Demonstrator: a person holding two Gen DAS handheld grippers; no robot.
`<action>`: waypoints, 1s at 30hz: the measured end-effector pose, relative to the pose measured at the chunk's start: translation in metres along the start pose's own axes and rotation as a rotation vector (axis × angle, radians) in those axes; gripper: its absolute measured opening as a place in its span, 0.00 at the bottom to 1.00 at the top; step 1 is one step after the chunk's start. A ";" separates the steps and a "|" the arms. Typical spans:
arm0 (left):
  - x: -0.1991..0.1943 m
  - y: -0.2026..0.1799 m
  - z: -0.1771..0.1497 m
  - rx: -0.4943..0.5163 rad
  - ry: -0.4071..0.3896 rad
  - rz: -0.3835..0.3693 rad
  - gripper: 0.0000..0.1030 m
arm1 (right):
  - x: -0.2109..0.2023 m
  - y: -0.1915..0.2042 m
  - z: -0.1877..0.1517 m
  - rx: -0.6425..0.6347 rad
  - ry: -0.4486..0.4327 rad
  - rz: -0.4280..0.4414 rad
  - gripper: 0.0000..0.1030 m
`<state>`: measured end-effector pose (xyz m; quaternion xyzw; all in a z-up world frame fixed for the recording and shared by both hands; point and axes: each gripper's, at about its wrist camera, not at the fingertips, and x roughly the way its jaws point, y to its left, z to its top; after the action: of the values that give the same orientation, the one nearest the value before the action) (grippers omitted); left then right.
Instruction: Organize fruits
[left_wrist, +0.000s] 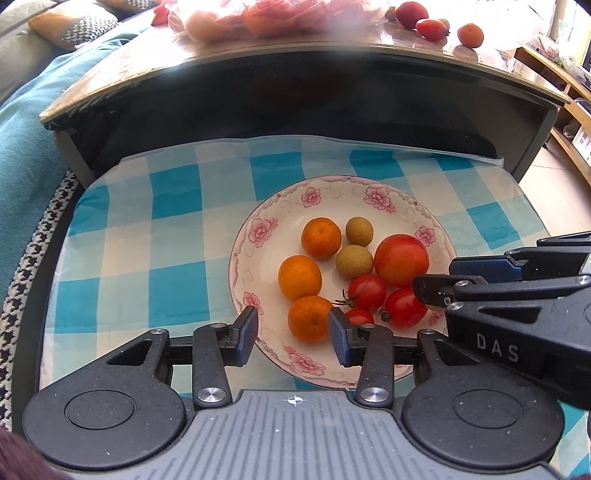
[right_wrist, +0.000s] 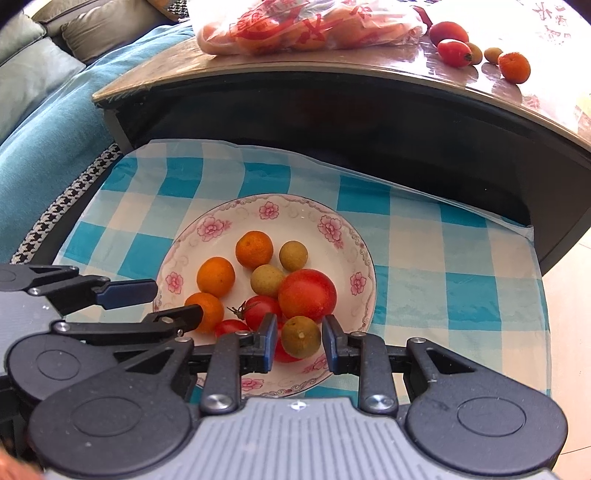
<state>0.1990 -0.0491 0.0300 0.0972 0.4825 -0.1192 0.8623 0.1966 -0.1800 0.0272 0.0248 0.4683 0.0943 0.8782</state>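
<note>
Fruits were going onto the plate (left_wrist: 369, 184). My left hand-held gripper (left_wrist: 293, 332) stood parted around, not pressing, an orange (left_wrist: 309, 318) at the plate's near rim. My right hand-held gripper (right_wrist: 299, 339) loosely bracketed a green fruit (right_wrist: 301, 336), so lifting clear seemed next.

The left gripper (left_wrist: 292, 330) points steeply downward, its blue-padded fingers (left_wrist: 246, 332) spread apart; the right-hand pad sits at a small orange's (left_wrist: 309, 318) side, while a clear gap separates the left-hand pad from it. The right gripper (right_wrist: 299, 341) tilts down at a similar angle just beside it, reaching in from the right in the left wrist view. Its fingers (right_wrist: 334, 341) flank a greenish-brown round fruit (right_wrist: 300, 336), with slim gaps visible on both sides, so neither pad presses it.
</note>
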 end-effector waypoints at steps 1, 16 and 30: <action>0.000 -0.001 0.000 0.002 -0.001 -0.001 0.50 | -0.001 -0.002 0.000 0.009 0.000 0.003 0.29; -0.011 -0.004 -0.006 0.005 -0.028 0.019 0.56 | -0.014 -0.006 -0.002 0.037 -0.028 0.009 0.32; -0.041 -0.004 -0.035 -0.024 -0.050 0.011 0.64 | -0.041 0.000 -0.036 0.052 -0.020 -0.028 0.34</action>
<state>0.1491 -0.0384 0.0467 0.0864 0.4618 -0.1112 0.8757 0.1442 -0.1896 0.0404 0.0420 0.4618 0.0697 0.8832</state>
